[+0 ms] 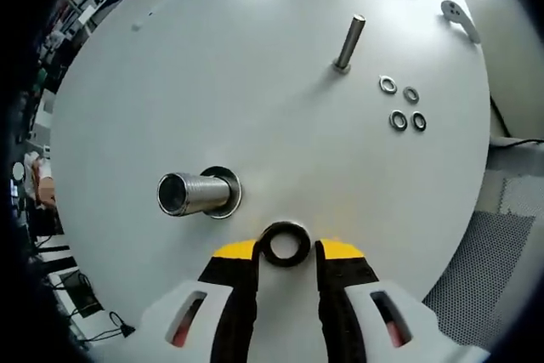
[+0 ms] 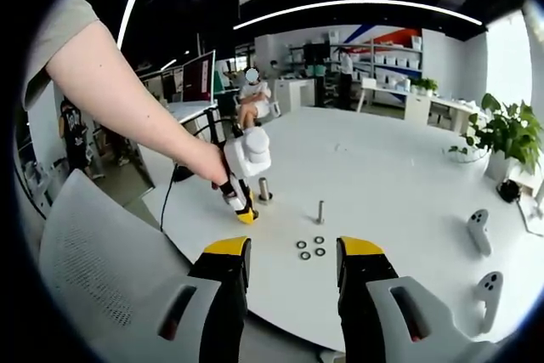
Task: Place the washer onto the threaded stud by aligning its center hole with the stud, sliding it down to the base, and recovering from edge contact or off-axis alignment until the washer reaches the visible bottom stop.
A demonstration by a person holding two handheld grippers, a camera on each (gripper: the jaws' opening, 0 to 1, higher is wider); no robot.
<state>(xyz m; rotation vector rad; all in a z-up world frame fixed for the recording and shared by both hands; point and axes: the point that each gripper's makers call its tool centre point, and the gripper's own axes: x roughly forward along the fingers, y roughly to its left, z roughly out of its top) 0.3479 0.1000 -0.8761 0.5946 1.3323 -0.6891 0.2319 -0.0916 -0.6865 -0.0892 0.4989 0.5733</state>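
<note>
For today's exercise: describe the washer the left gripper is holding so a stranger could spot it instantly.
Start at the big round white table and find the thick threaded stud near its front edge. Just beside it, between the yellow tips of the left gripper, is the washer. It is dark and larger than the four small washers lying loose farther back.

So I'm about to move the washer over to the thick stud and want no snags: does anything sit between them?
Nothing visible does. The washer sits between the left gripper jaws, and only bare table lies between it and the thick threaded stud nearby.
</note>
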